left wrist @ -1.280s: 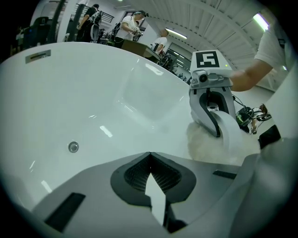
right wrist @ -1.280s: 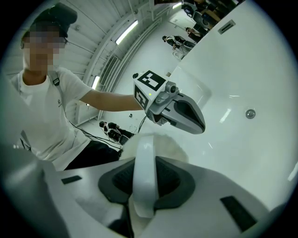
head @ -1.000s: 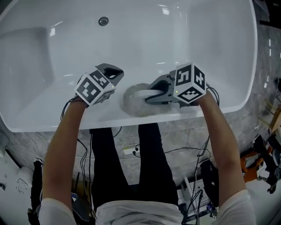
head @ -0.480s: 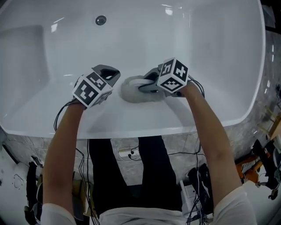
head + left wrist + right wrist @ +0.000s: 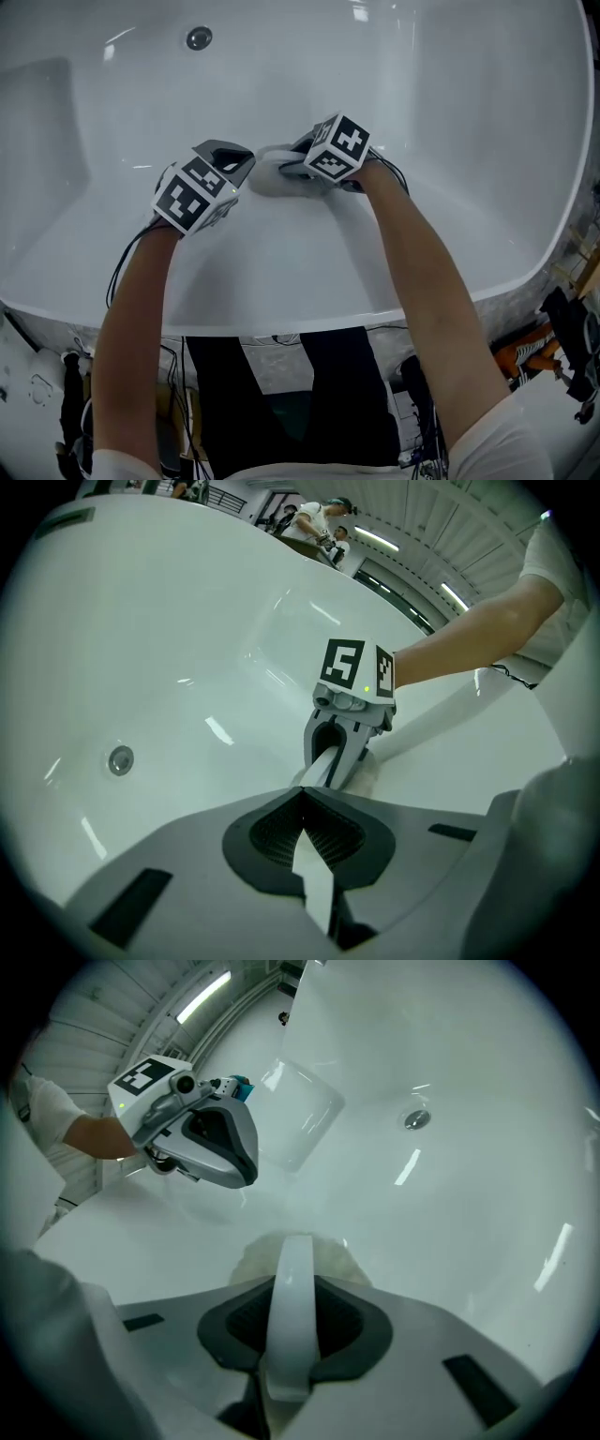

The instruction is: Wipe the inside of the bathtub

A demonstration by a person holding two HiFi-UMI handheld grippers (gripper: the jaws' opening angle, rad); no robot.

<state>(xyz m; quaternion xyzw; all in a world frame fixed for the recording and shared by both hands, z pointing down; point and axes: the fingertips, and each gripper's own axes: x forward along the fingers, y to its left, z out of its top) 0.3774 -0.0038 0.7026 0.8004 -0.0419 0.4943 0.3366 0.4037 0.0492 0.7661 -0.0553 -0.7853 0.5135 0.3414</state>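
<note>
The white bathtub (image 5: 281,309) fills the head view, and both grippers are inside it on the near sloping wall. My right gripper (image 5: 286,166) is shut on the white handle (image 5: 291,1307) of a round fluffy scrubber pad (image 5: 265,180), which presses flat against the tub wall. In the left gripper view the same handle (image 5: 325,759) shows in the right gripper's jaws. My left gripper (image 5: 236,156) hovers just left of the pad, jaws together with nothing between them.
The round metal drain (image 5: 198,37) lies on the tub floor at the far left, also seen as the drain (image 5: 417,1119) in the right gripper view. Cables and gear lie on the floor beside the person's legs (image 5: 281,403) outside the near rim.
My right gripper has slid the scrubber pad away from the near rim, farther down the tub wall and leftwards, ending close to the left gripper. The left gripper has barely moved.
</note>
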